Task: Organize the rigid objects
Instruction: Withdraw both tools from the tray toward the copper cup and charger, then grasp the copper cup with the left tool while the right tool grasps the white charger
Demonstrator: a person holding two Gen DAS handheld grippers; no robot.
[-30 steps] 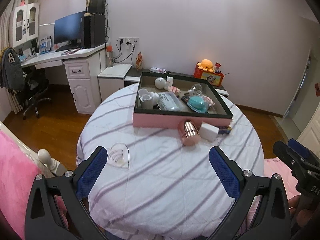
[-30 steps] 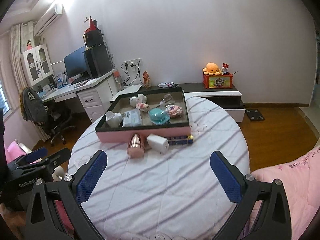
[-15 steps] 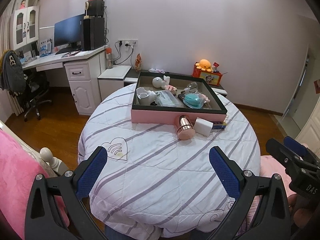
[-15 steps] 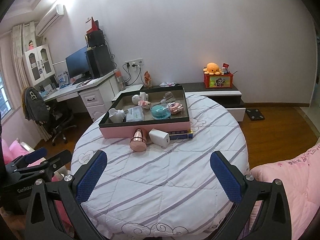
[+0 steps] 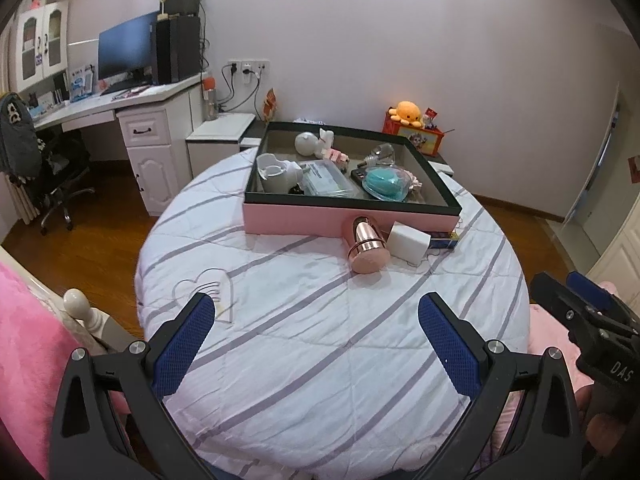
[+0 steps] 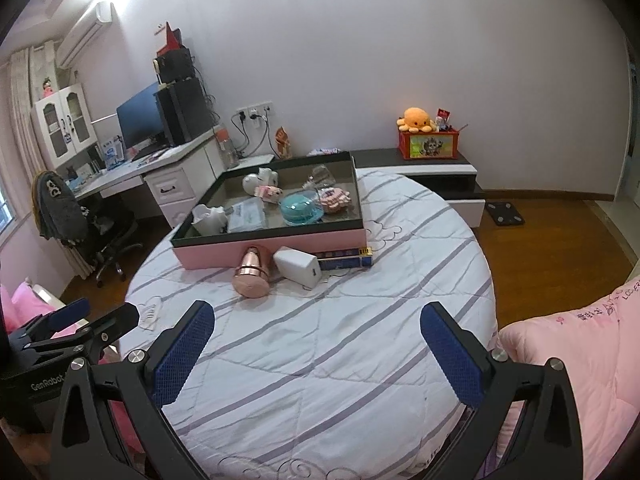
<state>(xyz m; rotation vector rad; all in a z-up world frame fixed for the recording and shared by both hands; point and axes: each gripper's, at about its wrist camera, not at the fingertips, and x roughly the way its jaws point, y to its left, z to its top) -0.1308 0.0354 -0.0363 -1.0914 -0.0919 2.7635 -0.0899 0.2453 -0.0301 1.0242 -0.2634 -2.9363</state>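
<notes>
You've got a white desk (image 6: 168,160) at back left carrying a dark monitor (image 6: 140,124) and a black PC tower (image 6: 184,110). 1 office chair (image 6: 80,216) with a grey garment draped on it sits beside the desk. Wall AC unit (image 6: 86,36) is top left. An orange octopus plush (image 6: 416,118) tops a red box (image 6: 428,144) on the low black-and-white cabinet (image 6: 440,176). Black scale (image 6: 504,213) lies on the wood floor. Pink quilt (image 6: 580,360) at right.

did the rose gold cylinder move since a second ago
No. The rose gold cylinder lies against the pink tray wall beside the white block, just as before; only the camera's distance changed.
</notes>
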